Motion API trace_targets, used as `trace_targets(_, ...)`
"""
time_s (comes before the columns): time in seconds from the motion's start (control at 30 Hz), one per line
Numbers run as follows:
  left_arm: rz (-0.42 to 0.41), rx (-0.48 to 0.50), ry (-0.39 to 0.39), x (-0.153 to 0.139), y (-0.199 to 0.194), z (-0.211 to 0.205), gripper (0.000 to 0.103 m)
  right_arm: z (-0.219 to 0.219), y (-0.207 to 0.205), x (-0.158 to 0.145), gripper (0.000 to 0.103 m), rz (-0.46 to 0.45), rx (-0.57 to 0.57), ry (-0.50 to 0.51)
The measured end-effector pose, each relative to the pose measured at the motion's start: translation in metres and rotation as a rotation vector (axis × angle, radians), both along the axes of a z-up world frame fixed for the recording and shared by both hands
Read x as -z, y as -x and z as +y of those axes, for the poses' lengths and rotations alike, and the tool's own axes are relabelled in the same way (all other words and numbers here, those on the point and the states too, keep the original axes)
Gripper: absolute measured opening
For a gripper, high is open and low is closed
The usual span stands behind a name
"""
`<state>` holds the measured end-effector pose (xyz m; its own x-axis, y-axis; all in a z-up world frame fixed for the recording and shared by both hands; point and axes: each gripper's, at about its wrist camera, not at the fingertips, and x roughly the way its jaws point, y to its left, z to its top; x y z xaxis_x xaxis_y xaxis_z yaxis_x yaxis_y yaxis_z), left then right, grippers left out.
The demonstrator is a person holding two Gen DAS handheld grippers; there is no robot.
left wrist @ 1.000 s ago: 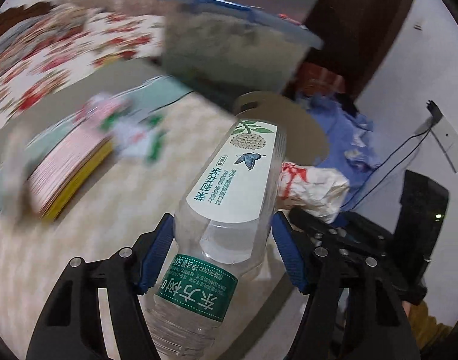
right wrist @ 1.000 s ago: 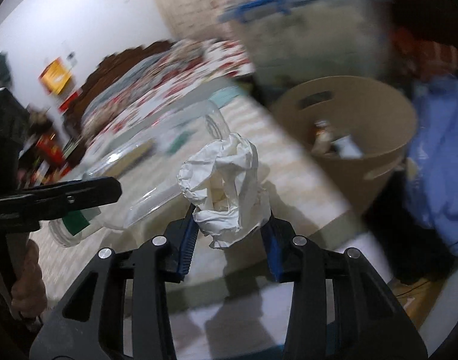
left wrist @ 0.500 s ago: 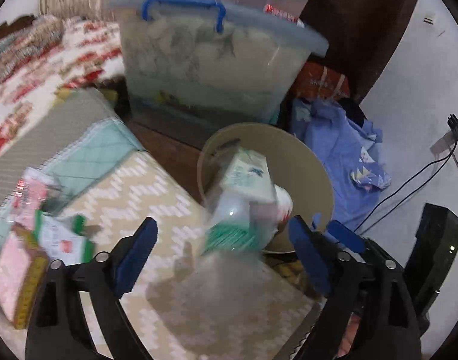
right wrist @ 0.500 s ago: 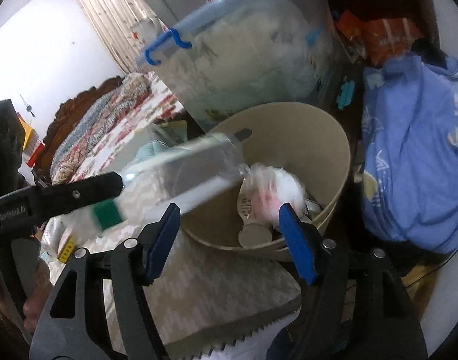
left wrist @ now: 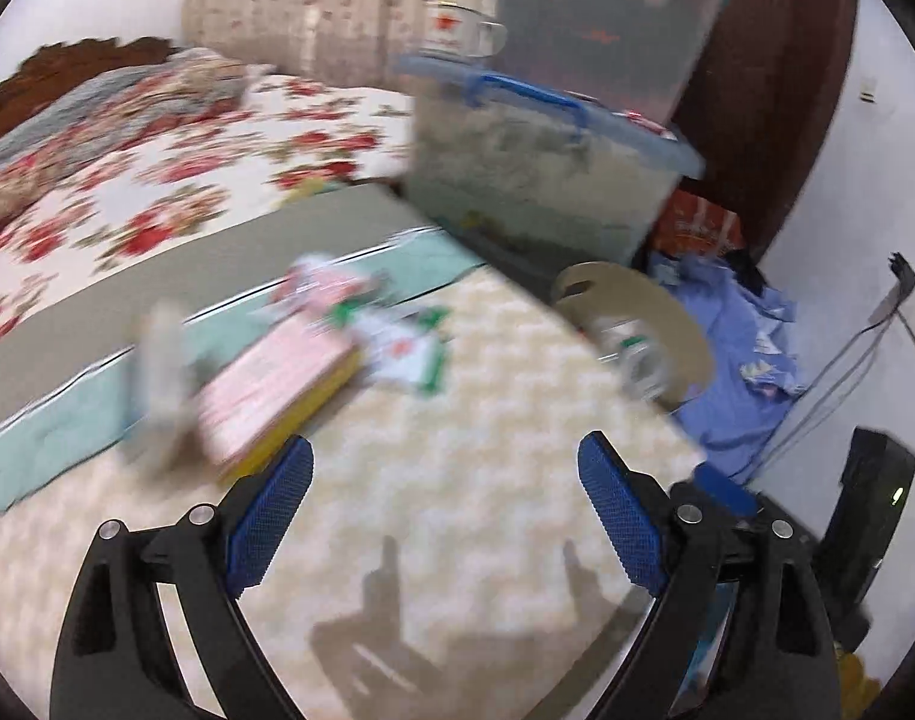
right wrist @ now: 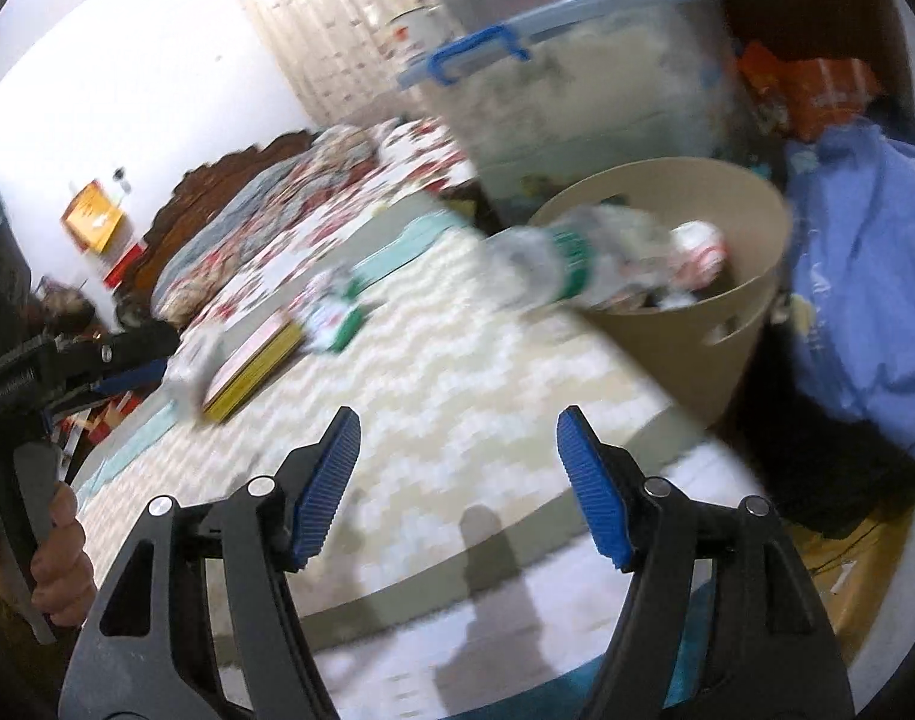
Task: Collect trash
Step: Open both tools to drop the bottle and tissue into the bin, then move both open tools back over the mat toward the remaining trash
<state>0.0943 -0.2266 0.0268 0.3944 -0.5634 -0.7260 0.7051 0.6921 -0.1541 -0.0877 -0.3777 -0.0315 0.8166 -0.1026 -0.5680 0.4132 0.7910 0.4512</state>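
Observation:
A tan round bin (right wrist: 685, 330) stands past the table's far right edge; it also shows in the left wrist view (left wrist: 655, 312). A clear plastic bottle (right wrist: 553, 264) with a green label lies tilted across the bin's rim, its far end inside among crumpled paper (right wrist: 697, 252). The bottle shows blurred in the left wrist view (left wrist: 634, 354). My left gripper (left wrist: 445, 504) is open and empty above the table. My right gripper (right wrist: 457, 480) is open and empty, short of the bin.
A pink and yellow book (left wrist: 271, 384) and green-white wrappers (left wrist: 409, 348) lie on the patterned table cover (left wrist: 457, 480). A clear storage box with blue handles (left wrist: 547, 174) stands behind the bin. Blue clothes (right wrist: 859, 300) lie at right. A floral bed (left wrist: 157, 180) is beyond.
Both grippers opened and let go: the bottle and the crumpled paper went into the bin. Both grippers have since pulled back over the table.

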Motion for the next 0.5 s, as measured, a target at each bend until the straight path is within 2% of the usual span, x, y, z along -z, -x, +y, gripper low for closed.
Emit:
trace_targets(0.17, 0.012, -0.127, -0.01, 0.012, -0.006, 0.085, 0.086, 0.042, -0.016, -0.003, 0.069, 0.021, -0.102, 0.005)
trace_targets(0.27, 0.064, -0.224, 0.008, 0.022, -0.016, 0.136, 0.086, 0.051, -0.024, -0.011, 0.068, 0.023, -0.132, 0.02)
trace_targets(0.37, 0.117, -0.331, 0.04, 0.032, -0.026, 0.181, 0.086, 0.027, -0.042, -0.018, 0.065, 0.026, -0.135, -0.034)
trace_targets(0.4, 0.131, -0.351, 0.054, 0.033, -0.028, 0.19, 0.086, 0.016, -0.049, -0.019, 0.061, 0.035, -0.128, -0.049)
trace_targets(0.5, 0.155, -0.4, 0.09, 0.034, -0.03, 0.21, 0.086, -0.025, -0.073, -0.015, 0.057, 0.064, -0.092, -0.127)
